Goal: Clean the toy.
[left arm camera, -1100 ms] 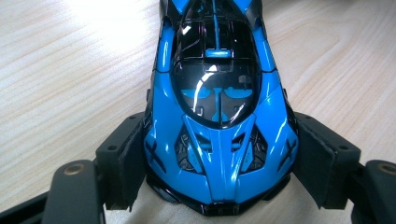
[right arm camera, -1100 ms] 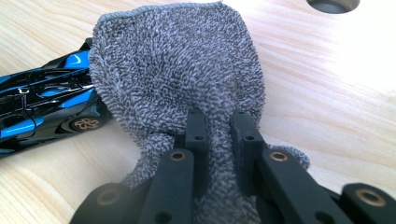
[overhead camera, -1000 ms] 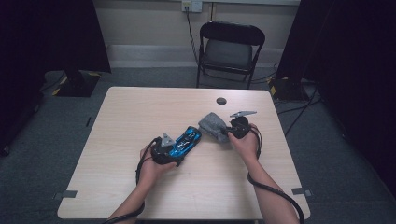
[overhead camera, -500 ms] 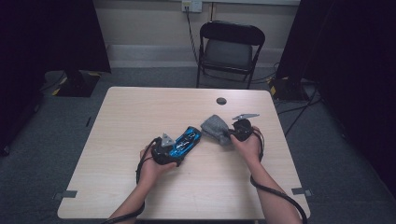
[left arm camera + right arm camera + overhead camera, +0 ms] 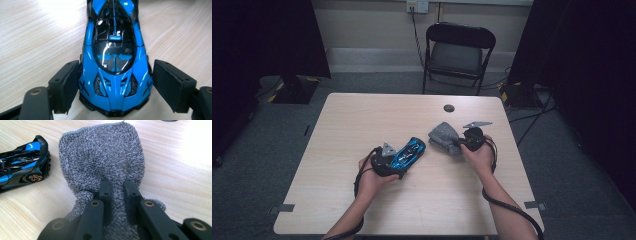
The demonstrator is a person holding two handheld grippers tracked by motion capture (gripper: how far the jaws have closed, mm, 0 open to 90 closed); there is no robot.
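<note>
A blue and black toy car (image 5: 410, 150) lies on the wooden table (image 5: 362, 115), left of centre. My left gripper (image 5: 402, 159) straddles the car's near end (image 5: 115, 75). Its jaws have just been opening, and in the left gripper view (image 5: 116, 65) a thin gap shows between the right pad (image 5: 172, 85) and the car's side. My right gripper (image 5: 458, 145) is shut on a fold of a grey terry cloth (image 5: 443, 135), which spreads out flat on the table ahead of it (image 5: 100, 152). The car (image 5: 22, 167) lies just to the left of the cloth.
A small black round piece (image 5: 449, 108) sits near the table's far edge. Behind the table stands a black folding chair (image 5: 457, 55). Dark curtains hang on both sides, and cables run over the floor at the right.
</note>
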